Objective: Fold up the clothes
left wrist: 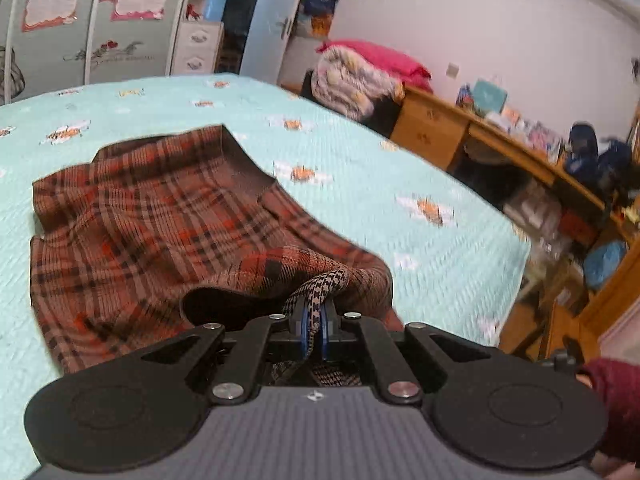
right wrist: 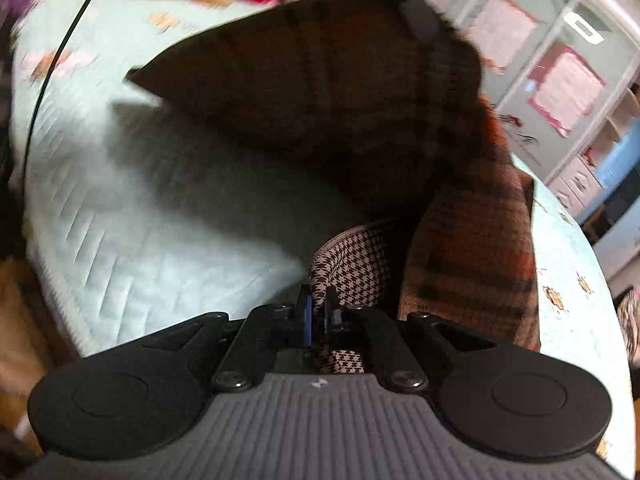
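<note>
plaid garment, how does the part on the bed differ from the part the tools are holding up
The plaid garment lies spread on the bedspread with plaid up; the lifted part hangs shadowed above it. The left tool and right tool both pinch houndstooth lining.

Bed (left wrist: 360,184) covered by pale turquoise quilted spread with orange motifs. Wooden desk (left wrist: 440,128) along white wall (left wrist: 500,20), cluttered; folded bedding (left wrist: 356,80) piled at its end. Wardrobe (left wrist: 80,20) with decorated sliding doors opposite. Lighting even.
</note>
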Tool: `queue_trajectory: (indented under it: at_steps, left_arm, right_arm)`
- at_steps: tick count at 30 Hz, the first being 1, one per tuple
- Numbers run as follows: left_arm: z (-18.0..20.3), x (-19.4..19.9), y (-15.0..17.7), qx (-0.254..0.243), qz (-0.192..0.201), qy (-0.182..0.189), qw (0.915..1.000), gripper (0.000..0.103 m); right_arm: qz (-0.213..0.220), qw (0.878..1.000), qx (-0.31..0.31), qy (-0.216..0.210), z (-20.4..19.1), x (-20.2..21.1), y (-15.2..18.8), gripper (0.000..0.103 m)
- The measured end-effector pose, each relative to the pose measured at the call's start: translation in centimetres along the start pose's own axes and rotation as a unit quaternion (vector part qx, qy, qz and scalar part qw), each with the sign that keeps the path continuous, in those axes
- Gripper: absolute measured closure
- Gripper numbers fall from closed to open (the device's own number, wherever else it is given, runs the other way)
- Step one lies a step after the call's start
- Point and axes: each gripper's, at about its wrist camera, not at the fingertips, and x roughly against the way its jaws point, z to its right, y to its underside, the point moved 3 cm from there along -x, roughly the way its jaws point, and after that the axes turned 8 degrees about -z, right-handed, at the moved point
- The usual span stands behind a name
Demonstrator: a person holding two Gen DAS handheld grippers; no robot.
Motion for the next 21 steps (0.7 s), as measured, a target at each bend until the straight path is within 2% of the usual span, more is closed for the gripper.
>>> queue_trajectory:
  at_steps: [5, 9, 12, 13, 14, 16, 19, 20, 21]
  left_arm:
    - [1.9, -1.5, 3.7, -0.01, -0.044, 0.024, 0.9987, 0.099]
    - [3.3, -4.3, 7.1, -0.015, -0.087, 0.034, 0.9955, 0.099]
    - [3.7, -7.2, 8.9, -0.013, -0.104, 0.023, 0.9942, 0.098]
    - [3.5, -8.2, 9.6, -0.006, -0.105, 0.024, 0.9942, 0.097]
    - [3.3, -9.2, 10.2, 0.0, -0.104, 0.024, 0.9943, 0.097]
    - [3.4, -10.4, 11.6, -0.009, -0.104, 0.019, 0.9944, 0.095]
    - [4.3, -10.8, 13.2, -0.051, -0.097, 0.003, 0.994, 0.086]
    - [4.6, -10.6, 13.3, -0.064, -0.095, 0.0, 0.9935, 0.084]
    - [4.8, -10.4, 13.3, -0.067, -0.096, 0.003, 0.9931, 0.076]
  right_arm:
    - [-0.015, 0.999, 0.021, -0.027, -1.5, 0.2, 1.0, 0.099]
    - [-0.015, 0.998, 0.021, -0.05, -2.2, 0.4, 2.1, 0.098]
    - [0.003, 0.997, 0.006, -0.07, -2.3, 0.6, 3.2, 0.087]
    - [0.01, 0.997, -0.005, -0.077, -2.1, 0.9, 3.8, 0.086]
    - [0.017, 0.996, -0.017, -0.082, -1.9, 1.1, 4.4, 0.081]
    - [0.013, 0.994, -0.042, -0.096, -1.5, 1.6, 5.5, 0.078]
    - [-0.006, 0.99, -0.079, -0.117, 0.0, 2.8, 7.0, 0.074]
    - [-0.006, 0.989, -0.093, -0.111, 0.5, 3.4, 7.5, 0.074]
    - [0.0, 0.989, -0.113, -0.095, 0.9, 3.9, 8.2, 0.074]
